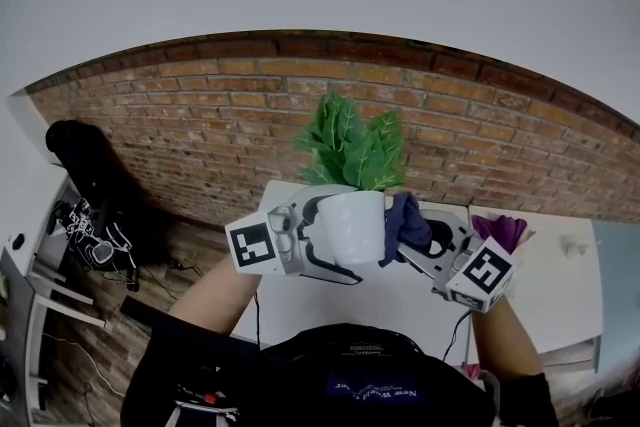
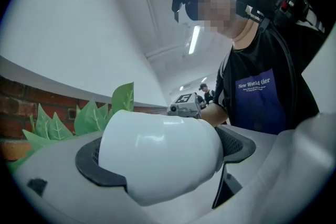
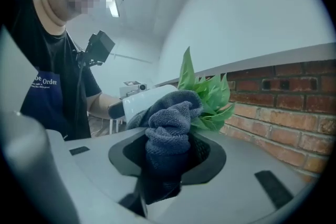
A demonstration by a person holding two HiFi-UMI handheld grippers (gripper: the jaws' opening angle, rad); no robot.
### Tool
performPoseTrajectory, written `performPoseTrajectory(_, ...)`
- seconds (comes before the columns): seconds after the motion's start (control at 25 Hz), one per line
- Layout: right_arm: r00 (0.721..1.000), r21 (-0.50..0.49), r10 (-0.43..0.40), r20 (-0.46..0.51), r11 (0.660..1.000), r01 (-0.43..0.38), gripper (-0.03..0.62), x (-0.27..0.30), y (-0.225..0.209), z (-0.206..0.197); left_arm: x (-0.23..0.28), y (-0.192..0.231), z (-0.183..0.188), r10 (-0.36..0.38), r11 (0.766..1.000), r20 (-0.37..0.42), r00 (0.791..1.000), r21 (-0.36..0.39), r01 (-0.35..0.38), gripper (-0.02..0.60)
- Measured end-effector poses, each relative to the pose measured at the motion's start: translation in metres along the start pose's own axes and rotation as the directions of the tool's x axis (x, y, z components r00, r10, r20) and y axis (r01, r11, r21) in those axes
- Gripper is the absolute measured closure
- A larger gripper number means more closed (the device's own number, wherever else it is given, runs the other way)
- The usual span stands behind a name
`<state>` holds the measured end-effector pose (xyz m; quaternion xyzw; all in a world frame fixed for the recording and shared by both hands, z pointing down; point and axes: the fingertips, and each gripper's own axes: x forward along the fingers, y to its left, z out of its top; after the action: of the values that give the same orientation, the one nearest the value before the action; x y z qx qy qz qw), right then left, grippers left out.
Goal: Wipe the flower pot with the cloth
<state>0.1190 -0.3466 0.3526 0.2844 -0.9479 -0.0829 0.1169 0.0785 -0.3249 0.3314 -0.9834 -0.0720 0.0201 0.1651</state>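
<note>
A white flower pot [image 1: 352,225] with a green leafy plant [image 1: 352,143] is held up in the air above the white table [image 1: 400,300]. My left gripper [image 1: 318,233] is shut on the pot [image 2: 157,157], its jaws clamping the pot's sides. My right gripper [image 1: 418,237] is shut on a dark blue-grey cloth [image 1: 406,225], which presses against the pot's right side. In the right gripper view the bunched cloth [image 3: 169,134] sits between the jaws, with the pot [image 3: 149,99] and leaves [image 3: 206,97] just behind it.
A brick wall [image 1: 200,135] runs behind the table. A purple object [image 1: 500,231] lies on the table at the right. At the left stand a dark chair [image 1: 85,160] and equipment with cables [image 1: 90,235]. Another person stands far off in the left gripper view.
</note>
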Motion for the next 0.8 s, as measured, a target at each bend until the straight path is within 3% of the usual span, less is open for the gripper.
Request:
performPoseTrajectory(0.16,0.998,-0.008,0.063,-0.026,0.998,-0.063,0.461,-0.003,0.018,-0.014,0.001,0.001,-0.001,0.011,1.000,-0.001,1.000,-0.008,-0.011,0.028)
performPoseTrajectory(0.28,0.985,-0.060,0.163,-0.064,0.984,-0.166,0.461,-0.003,0.048,-0.027,0.004,0.004,0.000,0.044,0.999,0.012,0.999,-0.014,-0.044,0.028)
performPoseTrajectory(0.36,0.982,-0.021,0.188,-0.026,0.982,-0.189,0.461,-0.005,0.052,-0.030,0.004,0.004,0.004,0.051,0.999,0.023,0.998,-0.010,-0.051,0.028)
performPoseTrajectory(0.52,0.995,0.190,0.000,0.099,0.982,-0.019,0.461,-0.018,-0.016,-0.017,0.002,0.000,0.009,0.013,1.000,0.022,1.000,0.001,-0.013,0.028)
performPoseTrajectory(0.6,0.992,0.188,-0.072,0.102,0.981,0.052,0.461,-0.012,-0.034,-0.003,0.000,-0.001,0.006,-0.010,1.000,0.009,1.000,-0.005,0.010,0.028)
performPoseTrajectory(0.72,0.994,0.128,-0.078,0.081,0.989,0.067,0.461,0.002,-0.030,0.005,0.001,0.002,0.005,-0.010,1.000,0.022,1.000,-0.029,0.011,0.028)
performPoseTrajectory(0.8,0.996,0.121,-0.043,0.074,0.992,0.033,0.461,0.000,-0.016,-0.002,0.002,0.002,0.005,0.007,0.999,0.036,0.999,-0.035,-0.005,0.028)
